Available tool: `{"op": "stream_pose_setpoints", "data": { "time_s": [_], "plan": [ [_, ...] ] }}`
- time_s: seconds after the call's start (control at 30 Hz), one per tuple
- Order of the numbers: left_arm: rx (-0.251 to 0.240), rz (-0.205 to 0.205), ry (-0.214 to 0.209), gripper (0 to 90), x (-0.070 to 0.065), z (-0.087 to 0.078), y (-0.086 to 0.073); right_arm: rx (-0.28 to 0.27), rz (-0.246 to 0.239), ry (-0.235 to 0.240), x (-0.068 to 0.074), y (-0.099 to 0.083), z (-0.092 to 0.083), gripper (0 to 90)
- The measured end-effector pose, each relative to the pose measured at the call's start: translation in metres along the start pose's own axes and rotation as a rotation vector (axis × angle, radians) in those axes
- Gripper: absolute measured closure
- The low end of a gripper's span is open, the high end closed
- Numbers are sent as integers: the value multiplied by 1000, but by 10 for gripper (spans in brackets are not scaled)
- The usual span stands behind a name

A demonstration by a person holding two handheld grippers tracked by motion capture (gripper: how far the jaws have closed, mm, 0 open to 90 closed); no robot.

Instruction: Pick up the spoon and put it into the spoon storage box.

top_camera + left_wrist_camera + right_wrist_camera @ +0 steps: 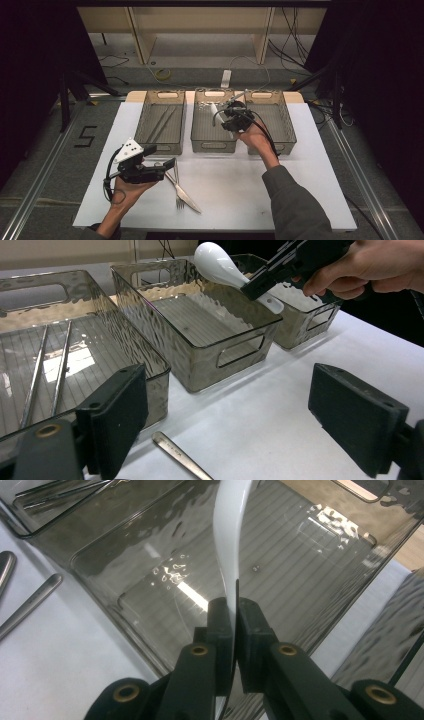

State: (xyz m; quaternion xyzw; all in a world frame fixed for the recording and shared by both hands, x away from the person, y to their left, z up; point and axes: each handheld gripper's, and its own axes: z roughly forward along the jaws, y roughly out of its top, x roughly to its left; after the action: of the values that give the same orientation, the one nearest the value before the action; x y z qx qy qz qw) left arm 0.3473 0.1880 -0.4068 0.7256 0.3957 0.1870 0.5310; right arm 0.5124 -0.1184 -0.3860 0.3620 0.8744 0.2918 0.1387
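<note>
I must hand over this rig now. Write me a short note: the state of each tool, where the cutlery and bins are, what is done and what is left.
Right tool: shut on the white ceramic spoon, held above the middle smoky transparent plastic bin.
Left tool: open, holding nothing, above the white table sheet near the metal fork and metal knife.
Done: two thin metal sticks lie in the left bin.
Left, probably: drop the spoon in the middle bin, then sort fork and knife; the right bin looks empty.
</note>
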Motion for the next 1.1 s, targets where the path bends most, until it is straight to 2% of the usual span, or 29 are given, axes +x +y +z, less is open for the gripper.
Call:
{"op": "stream_pose_setpoints", "data": {
  "time_s": [0.47,0.6,0.77,0.87,0.97,1.1],
  "plan": [
    [-1,2,6,157,0,0,0,56,50,-8,-3,-2,21,853],
    [5,4,8,157,1,0,0,42,68,22,-2,-1,22,720],
    [6,2,12,157,2,0,0,10,54,36,-3,-2,10,636],
    [5,-3,15,157,3,1,0,-13,52,40,0,-6,-2,550],
    [8,-2,16,157,4,1,1,-49,42,46,5,-16,-16,483],
    [7,3,12,157,7,4,4,-88,31,63,10,-30,-32,452]
  ]
}}
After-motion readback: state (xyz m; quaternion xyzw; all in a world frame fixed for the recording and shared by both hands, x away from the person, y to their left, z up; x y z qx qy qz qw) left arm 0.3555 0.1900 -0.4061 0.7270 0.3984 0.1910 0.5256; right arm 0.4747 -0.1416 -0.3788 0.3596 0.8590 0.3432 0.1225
